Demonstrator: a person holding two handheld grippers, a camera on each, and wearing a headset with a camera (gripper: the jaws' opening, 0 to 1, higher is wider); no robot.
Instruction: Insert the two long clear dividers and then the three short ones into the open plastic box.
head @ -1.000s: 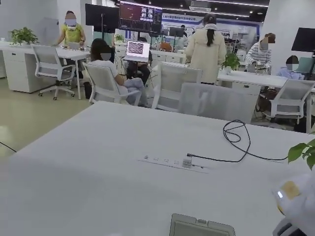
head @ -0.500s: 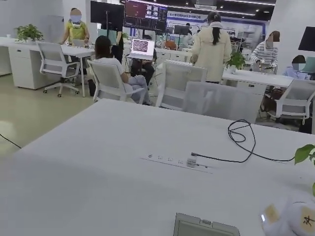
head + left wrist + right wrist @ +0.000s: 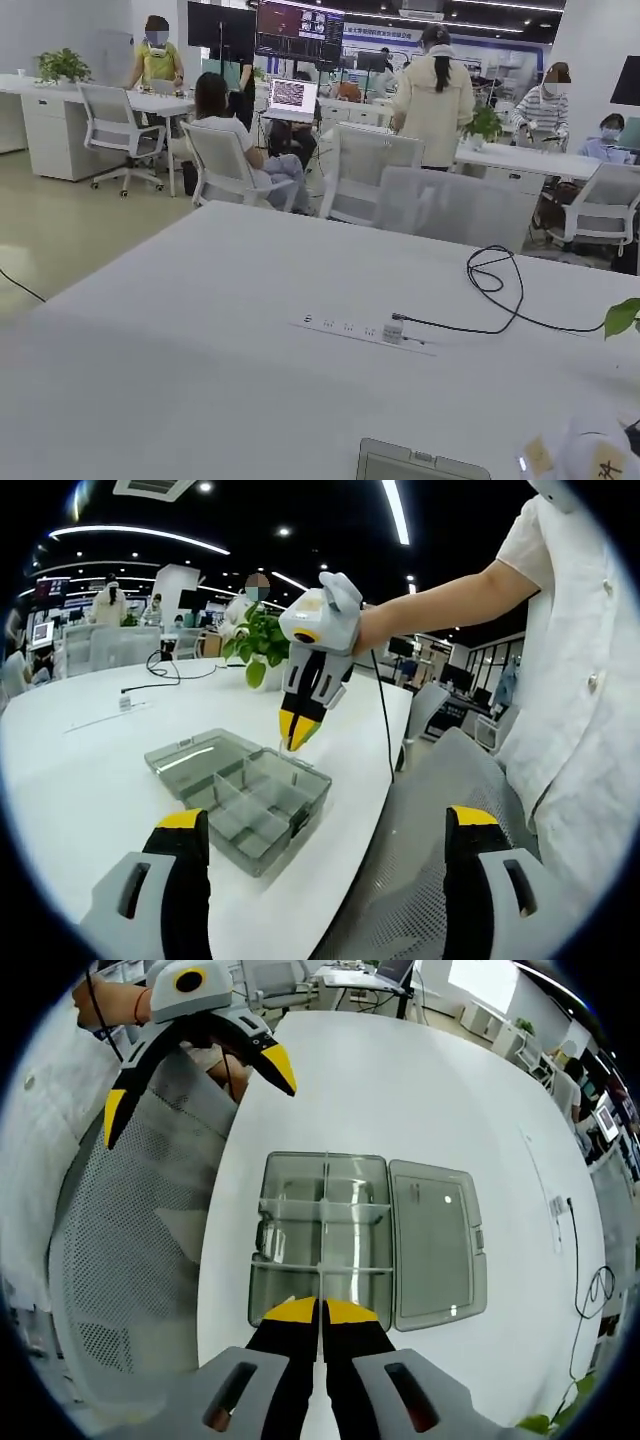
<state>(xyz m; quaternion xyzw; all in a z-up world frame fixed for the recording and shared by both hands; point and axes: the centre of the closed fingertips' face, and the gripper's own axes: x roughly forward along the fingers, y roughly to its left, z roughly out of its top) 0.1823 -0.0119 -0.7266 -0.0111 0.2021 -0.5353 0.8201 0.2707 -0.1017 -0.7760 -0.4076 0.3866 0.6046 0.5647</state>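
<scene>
Because thin clear plastic bends and slips, hold it by the edge

Though its sheets are hard to make out, the shallow, grey-tinted clear plastic box [image 3: 290,1180] lies open near the edge of the white table [image 3: 400,1080]. Its flat hinged lid [image 3: 435,1240] is folded out beside it. Thin clear dividers [image 3: 323,1230] already stand inside. One long strip runs along the tray's long axis, pointing straight away from the right gripper [image 3: 320,1307], and shorter ones cross it. I cannot count them with certainty.

I judge such strips to be light, stiff edgewise but bendy flatwise, slick, and liable to crack if forced. They are best pinched at the top edge near the middle and kept upright in line with their slots.

The right gripper's jaws are pressed together just over the tray's near wall, and I cannot tell whether a strip sits between them. The left gripper [image 3: 197,1098] gapes wide and empty off the table's edge, over the grey mesh chair [image 3: 130,1260].
</scene>
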